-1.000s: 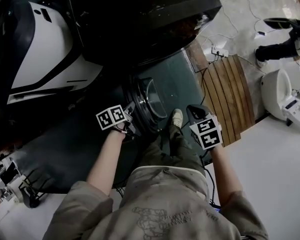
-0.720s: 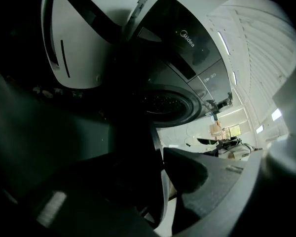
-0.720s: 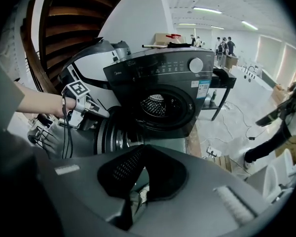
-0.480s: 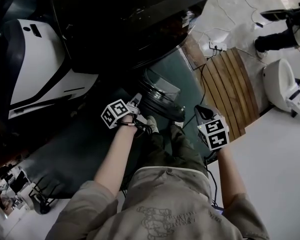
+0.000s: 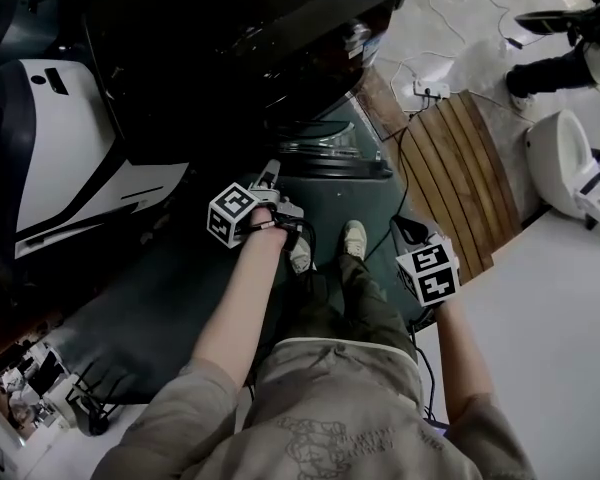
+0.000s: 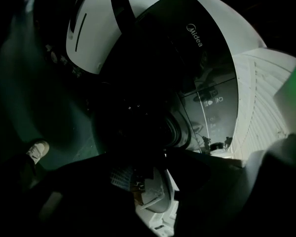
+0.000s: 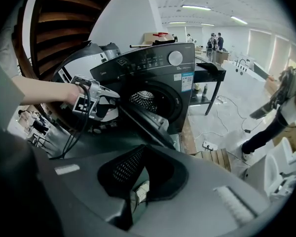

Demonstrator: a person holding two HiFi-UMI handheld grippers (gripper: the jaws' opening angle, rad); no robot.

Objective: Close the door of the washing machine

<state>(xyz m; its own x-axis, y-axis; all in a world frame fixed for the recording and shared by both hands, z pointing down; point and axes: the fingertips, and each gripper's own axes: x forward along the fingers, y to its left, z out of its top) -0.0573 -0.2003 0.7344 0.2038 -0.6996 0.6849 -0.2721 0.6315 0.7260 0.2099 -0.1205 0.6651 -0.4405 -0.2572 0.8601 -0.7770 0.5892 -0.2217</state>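
Note:
The black front-loading washing machine (image 5: 250,38) (image 7: 158,78) stands ahead of me. Its round door (image 5: 335,156) (image 7: 143,122) stands partly open, swung out from the drum opening. My left gripper (image 5: 270,180) (image 7: 111,95) is at the door's outer edge, its jaws together and its tip against the door. The left gripper view is very dark and shows only the machine's front close up. My right gripper (image 5: 410,230) (image 7: 138,181) hangs back at my right side, shut on nothing, apart from the door.
A white and black appliance (image 5: 70,138) sits left of the machine. A green mat (image 5: 160,298) lies under my shoes (image 5: 353,238). To the right are a slatted wooden platform (image 5: 460,178), a power strip with cables (image 5: 428,90), a white fixture (image 5: 570,168) and another person's leg (image 5: 550,68).
The door has swung from wide open toward the machine. My left gripper went forward with its edge. My right gripper hardly moved.

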